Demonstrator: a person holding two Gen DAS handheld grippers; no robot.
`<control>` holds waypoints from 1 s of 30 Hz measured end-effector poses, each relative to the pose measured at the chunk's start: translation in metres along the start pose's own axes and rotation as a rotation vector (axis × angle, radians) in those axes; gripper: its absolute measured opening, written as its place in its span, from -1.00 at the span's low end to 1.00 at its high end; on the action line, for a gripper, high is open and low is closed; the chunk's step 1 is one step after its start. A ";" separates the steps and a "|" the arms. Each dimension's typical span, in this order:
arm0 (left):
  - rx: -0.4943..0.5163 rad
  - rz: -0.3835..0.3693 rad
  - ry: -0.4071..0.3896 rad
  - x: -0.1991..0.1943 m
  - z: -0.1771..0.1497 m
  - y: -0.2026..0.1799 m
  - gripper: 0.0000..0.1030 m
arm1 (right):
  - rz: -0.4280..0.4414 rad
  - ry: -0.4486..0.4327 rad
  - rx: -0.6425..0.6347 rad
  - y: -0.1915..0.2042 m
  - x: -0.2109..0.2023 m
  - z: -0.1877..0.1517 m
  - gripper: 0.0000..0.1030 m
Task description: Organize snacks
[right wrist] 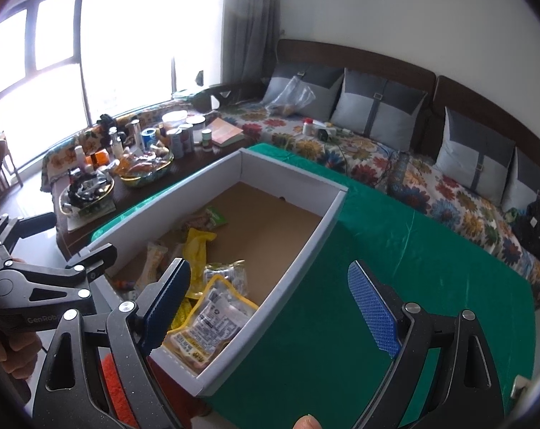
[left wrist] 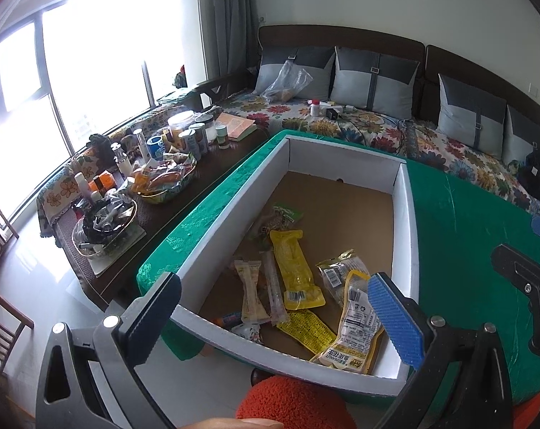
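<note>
Green cloth [right wrist: 395, 268] covers the table, and on it sits a white-walled cardboard box [left wrist: 404, 221] with a brown floor. Snack packets lie loose at its near end: a peanut packet [left wrist: 356, 325], a long yellow packet [left wrist: 295, 271], a beige stick packet [left wrist: 250, 293] and a green-topped packet [left wrist: 286, 212] farther in. Left gripper [left wrist: 284, 307] and right gripper [right wrist: 270, 304] both hover spread wide, holding nothing.

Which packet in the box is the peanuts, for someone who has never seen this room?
Find the white cardboard box on the green tablecloth. In its near right corner lies the peanut packet. Unlike the plain yellow packets beside it, it has a clear window and "PEANUT" printed on it.
</note>
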State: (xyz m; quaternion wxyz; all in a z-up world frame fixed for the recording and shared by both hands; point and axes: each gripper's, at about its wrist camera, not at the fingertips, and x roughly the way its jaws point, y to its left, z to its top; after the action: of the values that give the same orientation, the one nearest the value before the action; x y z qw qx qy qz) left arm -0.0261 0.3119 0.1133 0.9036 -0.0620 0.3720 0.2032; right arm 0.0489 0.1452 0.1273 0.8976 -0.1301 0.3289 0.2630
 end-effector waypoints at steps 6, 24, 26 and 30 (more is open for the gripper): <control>-0.028 0.010 0.015 0.003 -0.003 0.006 1.00 | 0.045 0.143 0.075 0.000 0.012 -0.009 0.79; -0.048 0.017 0.034 0.010 -0.005 0.012 0.99 | 0.026 0.147 0.064 0.009 0.007 -0.007 0.79; -0.050 0.020 0.035 0.010 -0.006 0.013 1.00 | 0.024 0.148 0.062 0.010 0.007 -0.007 0.79; -0.052 0.025 0.039 0.011 -0.008 0.014 1.00 | 0.021 0.146 0.059 0.011 0.007 -0.007 0.79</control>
State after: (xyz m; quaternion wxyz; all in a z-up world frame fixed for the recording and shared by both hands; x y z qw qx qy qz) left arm -0.0299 0.3263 0.1001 0.8916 -0.0850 0.3849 0.2230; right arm 0.0441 0.1543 0.1171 0.8719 -0.1191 0.4025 0.2522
